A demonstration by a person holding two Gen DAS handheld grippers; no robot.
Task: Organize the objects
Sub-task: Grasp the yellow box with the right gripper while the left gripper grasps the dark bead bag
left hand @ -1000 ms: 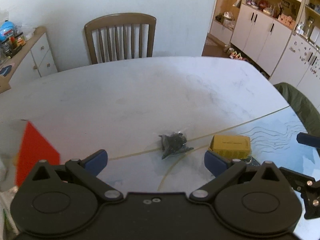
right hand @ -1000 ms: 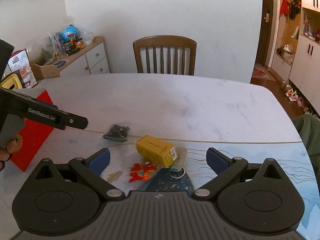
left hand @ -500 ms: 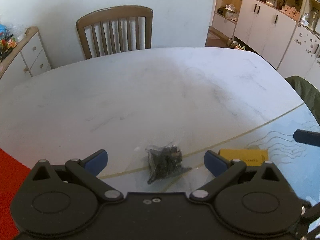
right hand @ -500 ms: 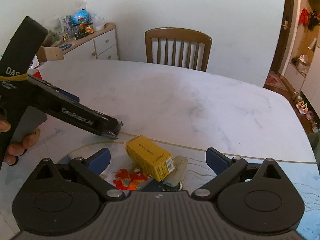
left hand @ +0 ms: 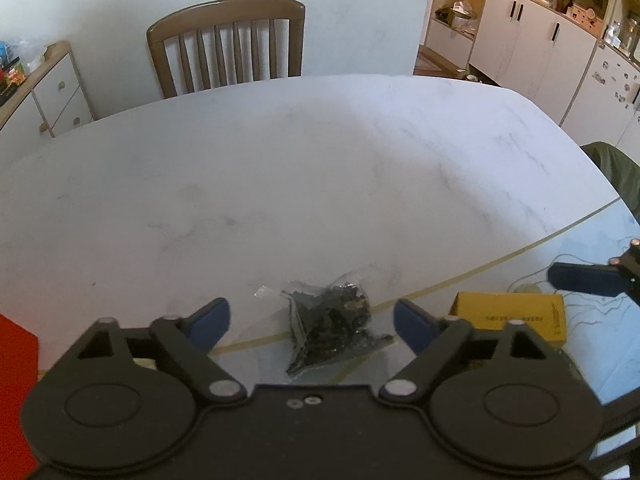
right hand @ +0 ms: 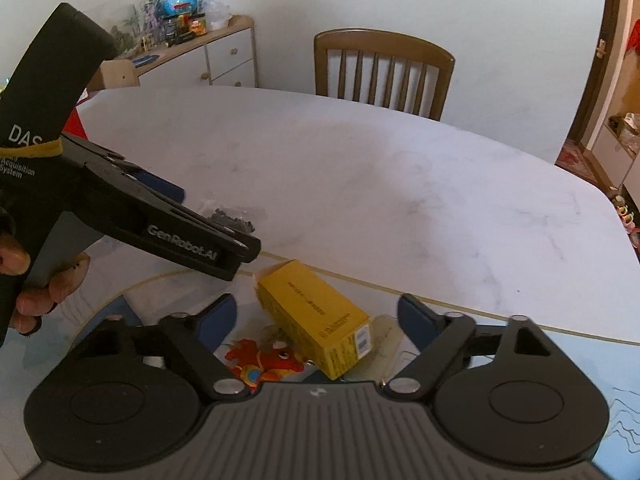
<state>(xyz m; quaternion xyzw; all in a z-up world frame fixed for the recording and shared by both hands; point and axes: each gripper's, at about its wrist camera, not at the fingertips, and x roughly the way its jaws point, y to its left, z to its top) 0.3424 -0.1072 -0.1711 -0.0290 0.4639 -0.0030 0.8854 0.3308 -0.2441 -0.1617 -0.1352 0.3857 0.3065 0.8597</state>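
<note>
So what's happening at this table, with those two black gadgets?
A person is tidying small things using a handheld gripper in each hand. The left gripper hangs open around a clear bag of dark bits. The right gripper is open around a yellow box. Nothing is grasped yet.

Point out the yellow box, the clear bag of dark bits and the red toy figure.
yellow box (right hand: 316, 318): right wrist view, on its long top face.
clear bag of dark bits (left hand: 332, 320): left wrist view, on the dark contents at its middle.
red toy figure (right hand: 266, 360): right wrist view, on its red body.
</note>
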